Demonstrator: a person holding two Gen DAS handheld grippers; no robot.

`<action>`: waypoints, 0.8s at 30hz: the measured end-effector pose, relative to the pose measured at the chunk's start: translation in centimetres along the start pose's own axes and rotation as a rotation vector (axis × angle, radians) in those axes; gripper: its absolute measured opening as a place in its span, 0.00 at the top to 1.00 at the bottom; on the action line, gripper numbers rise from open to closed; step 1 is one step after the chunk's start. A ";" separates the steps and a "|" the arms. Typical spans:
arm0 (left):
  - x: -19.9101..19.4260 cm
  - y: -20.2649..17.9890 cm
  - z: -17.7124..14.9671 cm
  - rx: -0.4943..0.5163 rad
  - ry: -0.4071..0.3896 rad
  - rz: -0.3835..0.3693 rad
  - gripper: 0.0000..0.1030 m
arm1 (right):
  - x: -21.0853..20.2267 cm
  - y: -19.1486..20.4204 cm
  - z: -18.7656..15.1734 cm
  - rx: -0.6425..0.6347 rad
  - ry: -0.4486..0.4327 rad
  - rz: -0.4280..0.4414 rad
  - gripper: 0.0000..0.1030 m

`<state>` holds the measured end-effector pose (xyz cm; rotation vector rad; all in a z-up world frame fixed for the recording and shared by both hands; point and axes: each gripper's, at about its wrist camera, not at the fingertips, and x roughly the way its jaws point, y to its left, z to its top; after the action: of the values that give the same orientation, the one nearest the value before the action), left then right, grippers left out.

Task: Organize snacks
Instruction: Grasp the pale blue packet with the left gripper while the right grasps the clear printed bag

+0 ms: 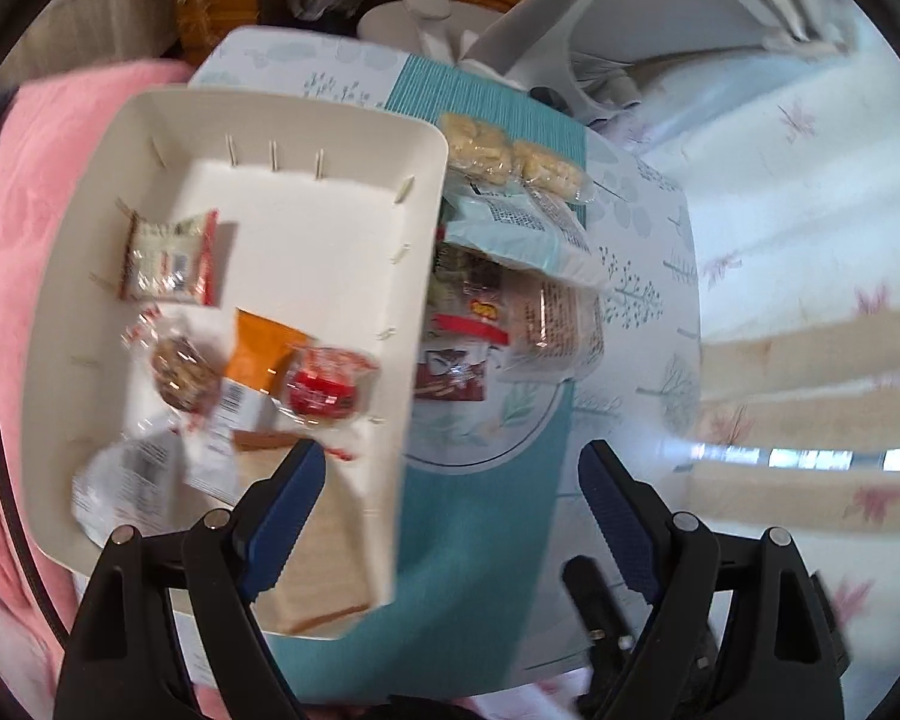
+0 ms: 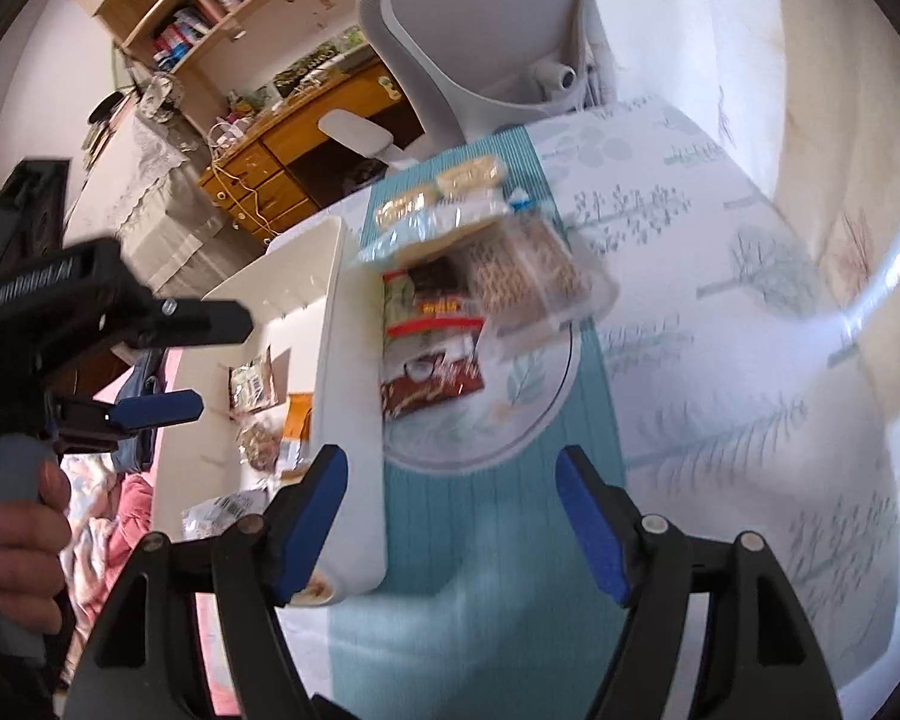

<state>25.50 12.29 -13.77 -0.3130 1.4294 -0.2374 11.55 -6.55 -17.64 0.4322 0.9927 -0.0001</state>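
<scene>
A white bin [image 1: 306, 138] sits at the table's left and holds several wrapped snacks: a red-edged pack [image 1: 171, 258], a round cookie [image 1: 183, 369], an orange packet [image 1: 264, 351] and a red snack [image 1: 324, 387]. A pile of snacks [image 1: 492, 306] lies to its right on the teal runner [image 1: 480, 534], with two rice-cracker packs [image 1: 513, 159] behind. My left gripper [image 1: 450, 510] is open and empty above the bin's near right edge. My right gripper [image 2: 450, 516] is open and empty over the runner, beside the bin [image 2: 354, 420] and in front of the pile [image 2: 450, 324]. The left gripper also shows in the right wrist view [image 2: 192, 360].
A grey office chair [image 2: 468, 30] stands behind the table. A wooden desk and bookshelf [image 2: 282, 144] are at the back left. Pink bedding [image 1: 36, 192] lies left of the bin. A floral curtain [image 1: 810, 276] hangs on the right.
</scene>
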 end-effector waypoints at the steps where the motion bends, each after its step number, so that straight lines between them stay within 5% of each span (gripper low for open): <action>1: 0.4 -0.3 0.4 -0.017 0.004 0.000 0.16 | 0.3 -0.3 0.5 -0.020 -0.008 0.002 0.30; 11: 3.9 -3.8 4.5 -0.196 0.025 0.019 0.11 | 4.3 -2.4 4.7 -0.148 -0.058 -0.009 0.30; 24: 9.4 -3.5 8.3 -0.446 0.083 0.005 0.06 | 11.3 -3.3 6.6 -0.380 -0.120 -0.044 0.30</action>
<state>35.03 6.37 -20.36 -0.6700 1.5590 0.0780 22.47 -9.66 -24.83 0.0610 0.8593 0.1201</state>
